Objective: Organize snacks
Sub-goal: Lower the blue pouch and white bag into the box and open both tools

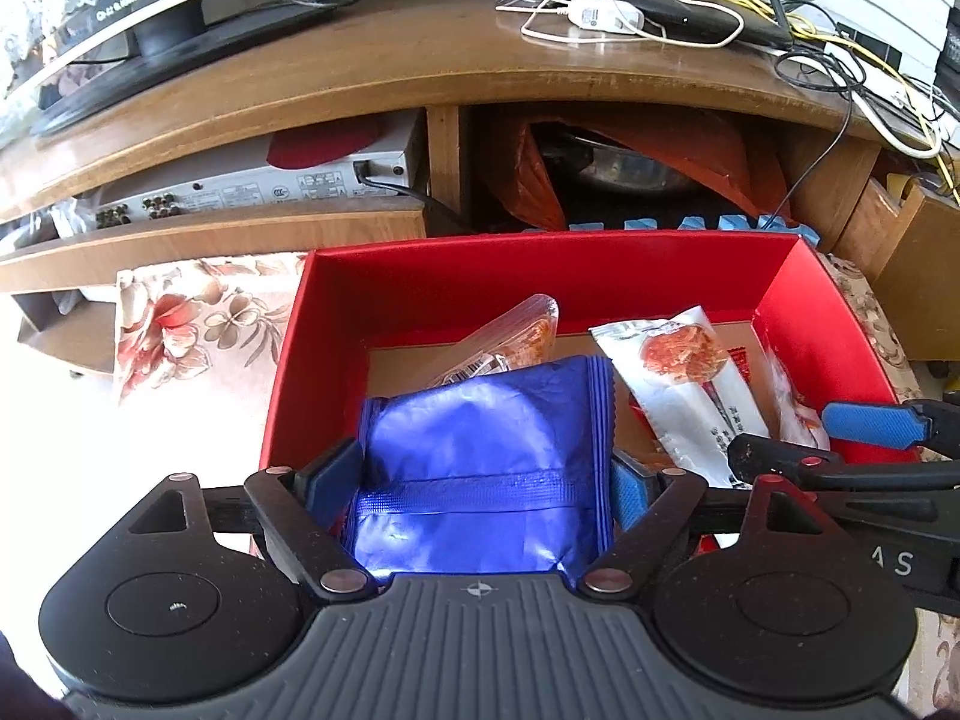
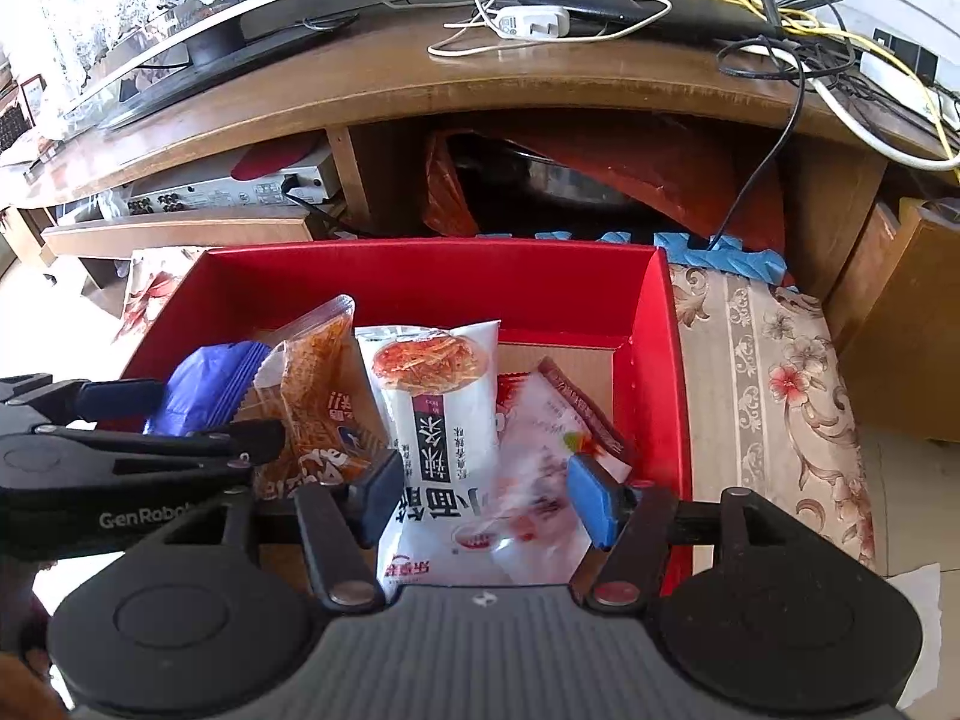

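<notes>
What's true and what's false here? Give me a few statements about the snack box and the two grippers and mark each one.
1. The snack box is red. True.
2. A blue packet sits between the fingers of the left gripper. True.
3. The box stands on bare wooden boards. False: it stands on a flowered cloth.
4. The white packet with the noodle picture lies outside the box. False: it is inside the box, between the fingers of the right gripper.
5. The box holds only one packet. False: it holds several, among them an orange packet.
</notes>
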Tool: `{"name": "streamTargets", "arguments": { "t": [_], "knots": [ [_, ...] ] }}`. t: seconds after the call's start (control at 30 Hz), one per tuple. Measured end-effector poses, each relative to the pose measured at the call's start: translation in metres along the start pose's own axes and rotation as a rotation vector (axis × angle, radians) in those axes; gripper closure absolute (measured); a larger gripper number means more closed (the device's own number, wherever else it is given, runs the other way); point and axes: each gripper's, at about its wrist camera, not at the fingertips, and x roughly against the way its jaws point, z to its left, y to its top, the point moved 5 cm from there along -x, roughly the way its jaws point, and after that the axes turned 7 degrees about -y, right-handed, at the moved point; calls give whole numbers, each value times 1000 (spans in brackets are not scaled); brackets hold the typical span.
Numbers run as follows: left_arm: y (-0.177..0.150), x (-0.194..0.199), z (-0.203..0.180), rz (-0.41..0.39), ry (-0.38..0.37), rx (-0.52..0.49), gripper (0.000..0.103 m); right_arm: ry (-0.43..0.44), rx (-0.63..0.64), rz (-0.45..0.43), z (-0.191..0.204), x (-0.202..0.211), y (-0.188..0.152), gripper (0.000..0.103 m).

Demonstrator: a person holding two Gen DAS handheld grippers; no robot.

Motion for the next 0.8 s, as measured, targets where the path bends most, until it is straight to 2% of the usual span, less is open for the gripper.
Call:
{"name": "streamTargets", "arguments": {
  "t": [0.5, 0.8],
  "knots": [
    [-2, 20, -5, -34, -39, 7, 15, 16, -17, -27, -4, 23, -2, 43],
    [-12, 36, -6, -44, -62, 4, 14, 12, -9, -23, -4, 38, -15, 43]
  ]
}}
